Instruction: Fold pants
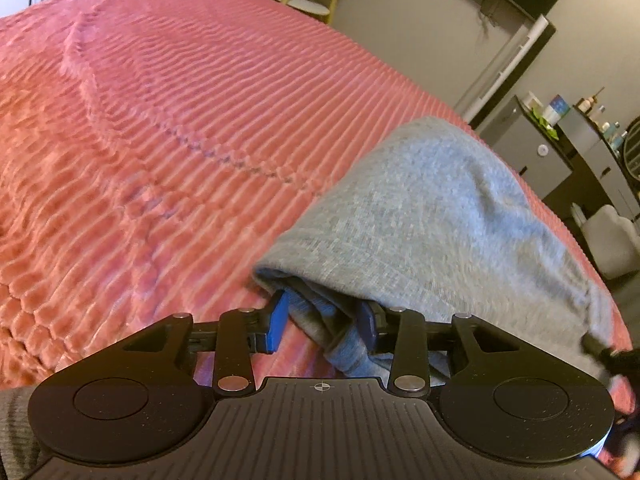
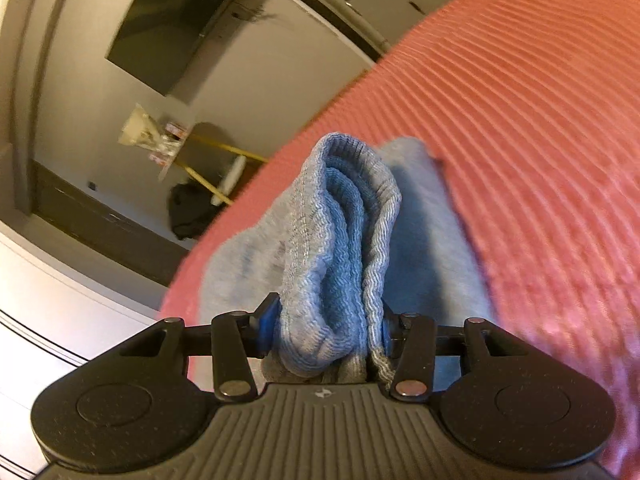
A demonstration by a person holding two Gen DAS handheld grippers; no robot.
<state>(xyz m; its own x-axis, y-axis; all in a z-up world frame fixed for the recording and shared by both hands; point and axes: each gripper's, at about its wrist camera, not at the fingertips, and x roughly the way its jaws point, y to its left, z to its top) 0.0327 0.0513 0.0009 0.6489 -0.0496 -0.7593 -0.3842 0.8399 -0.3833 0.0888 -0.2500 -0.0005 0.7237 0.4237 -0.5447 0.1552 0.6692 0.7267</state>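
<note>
Left gripper pinched bunched edge of soft grey knit pants, lying on ribbed pink bedspread near right edge of bed. Right gripper clamped stacked ribbed waistband. Fabric looked light, floppy, likely to sag; hold thick hems.

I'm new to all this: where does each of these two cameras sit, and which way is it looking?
Left wrist view: sits on the left gripper, looking forward and down along its blue fingers, which close on a fold of the grey pants on the pink ribbed bedspread; a grey sleeve shows at the bottom left.
Right wrist view: sits on the right gripper, tilted, looking over the bed edge toward the wall; its fingers clamp the pants' ribbed band; no hand shows.
Shared: pants and bedspread.
</note>
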